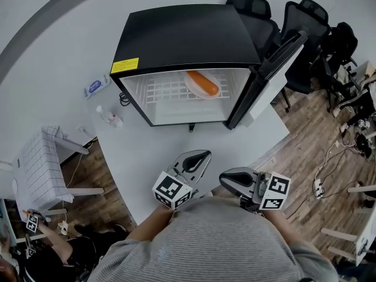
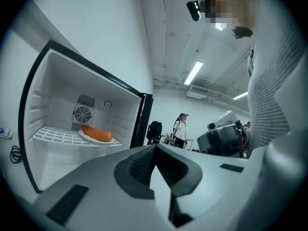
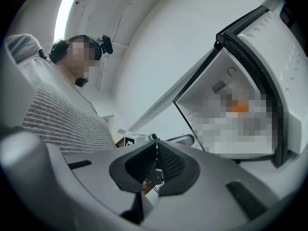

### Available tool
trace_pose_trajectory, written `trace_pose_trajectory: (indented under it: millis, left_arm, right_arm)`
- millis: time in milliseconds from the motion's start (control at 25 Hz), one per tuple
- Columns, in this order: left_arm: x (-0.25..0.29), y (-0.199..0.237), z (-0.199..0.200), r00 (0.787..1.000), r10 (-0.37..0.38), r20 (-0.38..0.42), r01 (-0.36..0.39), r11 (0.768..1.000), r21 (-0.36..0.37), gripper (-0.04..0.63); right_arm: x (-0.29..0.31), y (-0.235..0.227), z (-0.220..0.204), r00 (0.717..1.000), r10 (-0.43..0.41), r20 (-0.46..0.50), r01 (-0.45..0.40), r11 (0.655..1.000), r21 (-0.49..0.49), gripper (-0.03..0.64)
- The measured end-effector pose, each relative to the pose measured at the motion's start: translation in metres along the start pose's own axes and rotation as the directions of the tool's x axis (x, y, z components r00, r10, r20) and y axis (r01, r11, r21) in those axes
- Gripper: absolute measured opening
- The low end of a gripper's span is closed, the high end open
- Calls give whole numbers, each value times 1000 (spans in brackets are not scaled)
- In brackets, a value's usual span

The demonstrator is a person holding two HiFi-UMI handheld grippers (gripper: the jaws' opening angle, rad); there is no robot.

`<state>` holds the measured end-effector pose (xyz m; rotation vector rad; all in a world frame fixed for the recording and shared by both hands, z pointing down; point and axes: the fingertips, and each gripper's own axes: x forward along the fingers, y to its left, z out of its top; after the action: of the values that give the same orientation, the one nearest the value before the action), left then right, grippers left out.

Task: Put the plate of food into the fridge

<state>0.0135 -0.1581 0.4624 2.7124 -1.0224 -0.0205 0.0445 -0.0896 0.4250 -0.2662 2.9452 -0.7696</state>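
Observation:
A black mini fridge [image 1: 188, 37] stands on the white table [image 1: 147, 151] with its door [image 1: 276, 69] swung open to the right. Inside, on the white wire shelf, lies a white plate with an orange sausage [image 1: 202, 84], also visible in the left gripper view [image 2: 96, 134]. Both grippers hover over the table's near edge, well short of the fridge. My left gripper [image 1: 204, 155] [image 2: 155, 146] is shut with nothing in it and faces the fridge opening. My right gripper [image 1: 224, 178] [image 3: 155, 143] is shut and empty, beside the left one.
Left of the fridge lie a blue-and-white item [image 1: 96, 86], a small bottle [image 1: 109, 117] and a coiled cable [image 1: 124, 98]. Black office chairs [image 1: 294, 34] stand behind the door. A white rack [image 1: 41, 163] sits on the floor at left. A person [image 2: 181, 129] stands far off.

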Motion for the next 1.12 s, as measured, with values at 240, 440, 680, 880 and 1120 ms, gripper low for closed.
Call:
trace_pose_trajectory:
  millis: [240,440,680,880,1120]
  left_arm:
    - [-27,-16,7,1000,-20,24,19,999,49,11]
    - [-29,-13,5,999,-28,28,28,999,16,11]
    - [-26,-13,10,999,-48,24,47,998,38,11]
    - [-26,-15,7,998,-56,26,55,998,23,11]
    - [-28,-21,8,997,-75,25,74,996,45,11]
  right_arm:
    - [6,0,-4,1000,-9,-29,8,999,-33,15]
    - [12,4,-9,998,-12,-60,8,998,-70,15]
    - [15,6,-13,997,-23,-76,16,996,-88,15]
    - [15,6,-13,993,-55,-103,40,988,-150,14]
    - [15,6,-11,992,-69,-106,52,987,-154,14]
